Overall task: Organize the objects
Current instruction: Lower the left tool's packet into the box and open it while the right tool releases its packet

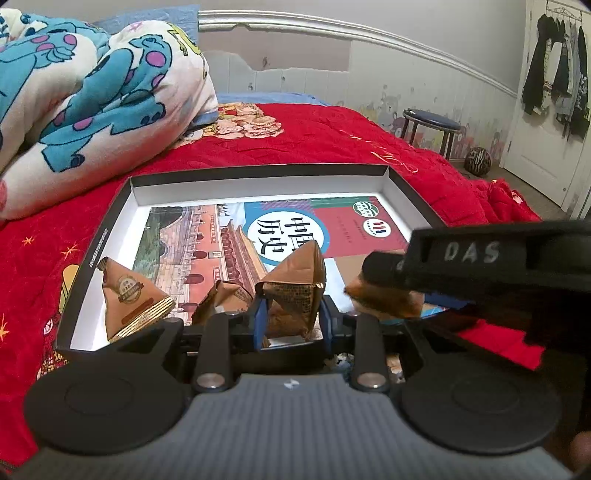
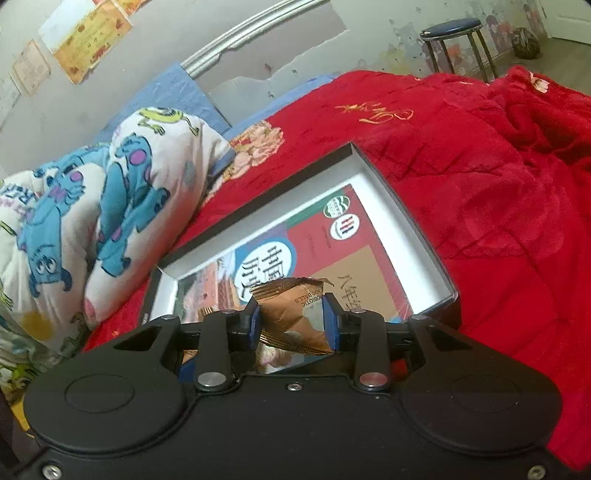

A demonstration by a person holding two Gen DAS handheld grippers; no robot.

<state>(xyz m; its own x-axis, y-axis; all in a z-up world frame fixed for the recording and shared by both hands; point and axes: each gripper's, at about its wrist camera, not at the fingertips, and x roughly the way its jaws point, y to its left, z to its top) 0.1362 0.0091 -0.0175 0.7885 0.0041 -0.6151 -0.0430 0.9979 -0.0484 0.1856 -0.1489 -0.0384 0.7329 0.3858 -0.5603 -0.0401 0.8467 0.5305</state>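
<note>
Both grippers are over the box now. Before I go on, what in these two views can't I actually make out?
- Near edge of the box: hidden by the gripper bodies, both views.
- Book lower cover: hidden by packets, left view.
- Right gripper's packet: print partly hidden by the blue pads.
- Same packet, left view: blurred under the right gripper.
- Loose packets: hidden in right view.

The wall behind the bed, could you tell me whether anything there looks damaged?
Yes. The wall covering below the silver rail is torn away in a ragged patch, baring a duller surface. The right wrist view shows the same jagged edge.
</note>
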